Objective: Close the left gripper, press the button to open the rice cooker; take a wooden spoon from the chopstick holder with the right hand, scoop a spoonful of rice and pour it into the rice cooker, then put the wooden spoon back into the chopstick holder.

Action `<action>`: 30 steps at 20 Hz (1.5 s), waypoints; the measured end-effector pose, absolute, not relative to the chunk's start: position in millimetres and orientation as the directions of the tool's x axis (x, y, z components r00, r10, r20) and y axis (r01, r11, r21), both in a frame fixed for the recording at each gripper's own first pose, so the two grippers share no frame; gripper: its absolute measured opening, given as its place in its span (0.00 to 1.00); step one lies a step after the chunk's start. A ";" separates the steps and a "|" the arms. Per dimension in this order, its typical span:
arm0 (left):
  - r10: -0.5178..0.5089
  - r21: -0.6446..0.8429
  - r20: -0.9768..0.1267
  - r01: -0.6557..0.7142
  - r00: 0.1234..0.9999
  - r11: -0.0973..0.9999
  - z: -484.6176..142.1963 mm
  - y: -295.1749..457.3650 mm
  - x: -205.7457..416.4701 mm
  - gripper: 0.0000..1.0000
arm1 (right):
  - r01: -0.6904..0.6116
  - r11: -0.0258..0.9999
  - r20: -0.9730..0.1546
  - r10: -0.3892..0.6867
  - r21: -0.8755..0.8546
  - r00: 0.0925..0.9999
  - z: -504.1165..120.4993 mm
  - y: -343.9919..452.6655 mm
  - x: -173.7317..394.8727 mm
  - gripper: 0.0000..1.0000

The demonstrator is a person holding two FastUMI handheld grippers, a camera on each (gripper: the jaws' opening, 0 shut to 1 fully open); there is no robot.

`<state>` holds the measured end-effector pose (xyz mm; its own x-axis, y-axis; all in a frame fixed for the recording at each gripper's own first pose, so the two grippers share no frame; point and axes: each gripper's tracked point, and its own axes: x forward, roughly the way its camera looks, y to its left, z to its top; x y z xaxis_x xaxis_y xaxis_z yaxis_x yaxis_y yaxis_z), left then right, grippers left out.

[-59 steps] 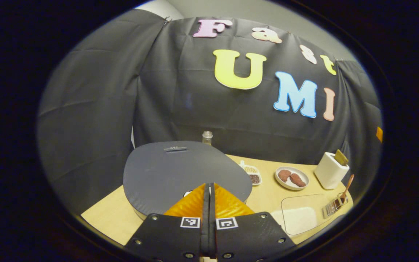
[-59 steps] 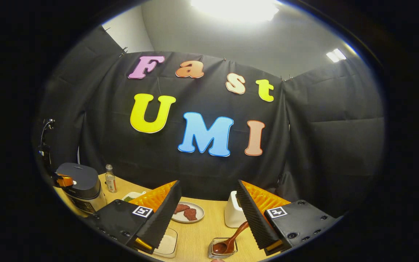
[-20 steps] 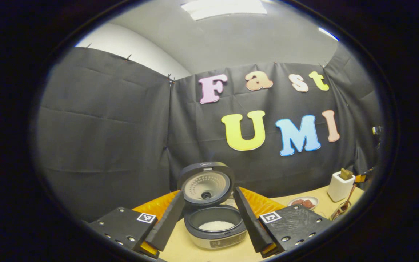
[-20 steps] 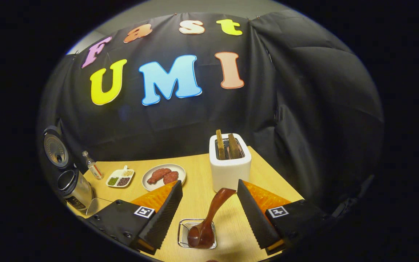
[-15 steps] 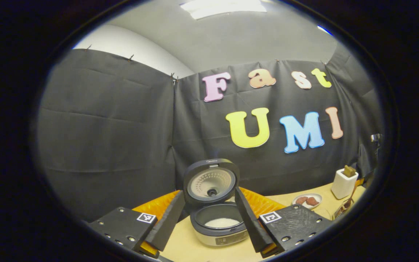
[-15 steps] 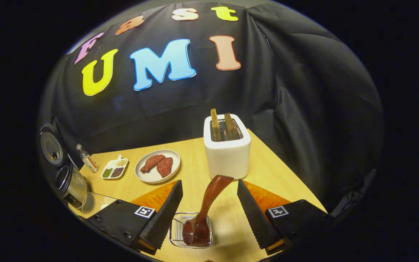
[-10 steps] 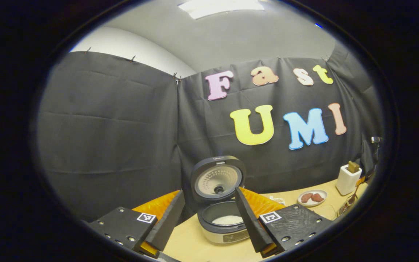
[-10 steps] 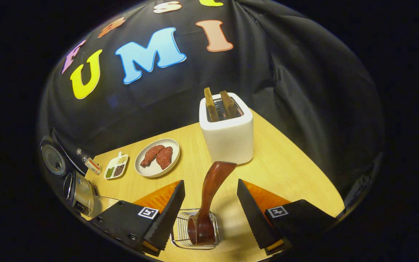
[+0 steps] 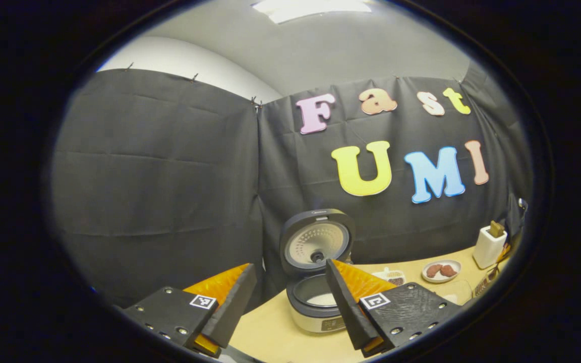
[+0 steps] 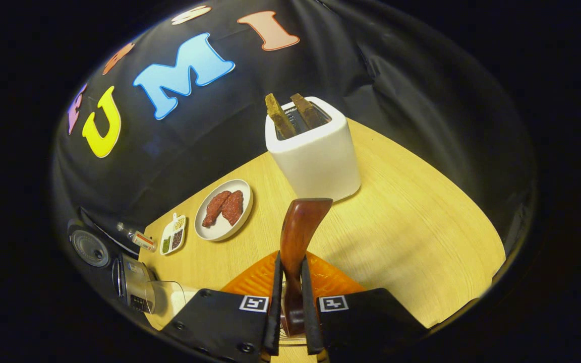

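Gripping: right gripper [image 10: 289, 297], its jaws pressed together on the handle of the wooden spoon [image 10: 296, 237], one finger on each side of it.
Spoon: the handle stands nearly upright between the fingers and its broad top end rises above them, in front of the toaster [image 10: 315, 151]; the lower end goes down between the fingers toward the wire chopstick holder [image 10: 284, 333], which is mostly hidden under the gripper.
Left gripper [image 9: 290, 297]: jaws wide apart, holding nothing, raised above the near edge of the surface [image 9: 270, 335].
Rice cooker [image 9: 318, 302]: lid swung up and open, white rice in the inner pot; seen between the left gripper's fingers, its right side partly behind the right finger. In the right gripper view it sits at the far left edge [image 10: 131, 287], lid up.
Rice container [image 10: 167, 297]: clear, just beside the cooker.
Plate [image 10: 222, 209]: white, carrying two reddish pieces of meat, left of the toaster.
Small dish [image 10: 173, 234]: three compartments of grains, beside the plate.
Bottle [image 10: 136, 234]: small, between the dish and the cooker.
Toaster: white, two slices standing in its slots.
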<state>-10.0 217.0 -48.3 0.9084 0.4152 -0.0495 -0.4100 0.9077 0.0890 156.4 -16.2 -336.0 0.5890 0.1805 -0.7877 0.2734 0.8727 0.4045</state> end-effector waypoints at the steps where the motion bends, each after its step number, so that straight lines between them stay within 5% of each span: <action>1: 0.414 0.092 -0.049 -0.409 0.909 0.908 -48.3 216.7 -9.1 0.88 | 0.287 0.872 -0.790 0.166 0.398 0.590 -334.9 -21.4 153.3 0.17; 2: 0.413 0.095 -0.048 -0.407 0.910 0.908 -47.6 216.1 -9.2 0.88 | 0.279 0.872 -0.790 0.177 0.402 0.586 -333.5 -21.9 151.7 0.08; 16: 0.340 0.052 -0.055 -0.337 0.939 0.940 -57.3 212.9 22.2 0.85 | 0.114 0.944 -0.578 0.092 0.309 0.811 -216.9 -7.5 154.9 0.12; 30: 0.273 0.012 -0.048 -0.273 0.961 0.962 -71.6 241.0 58.9 0.88 | -0.166 0.971 -0.357 0.218 0.170 0.908 -135.3 125.1 146.5 0.12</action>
<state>58.9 241.0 -71.6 0.9607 0.2735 -0.0484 -0.2732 0.9619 0.0121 146.5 125.1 -135.3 0.9083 0.2179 -0.3571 -0.1660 0.9713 0.1702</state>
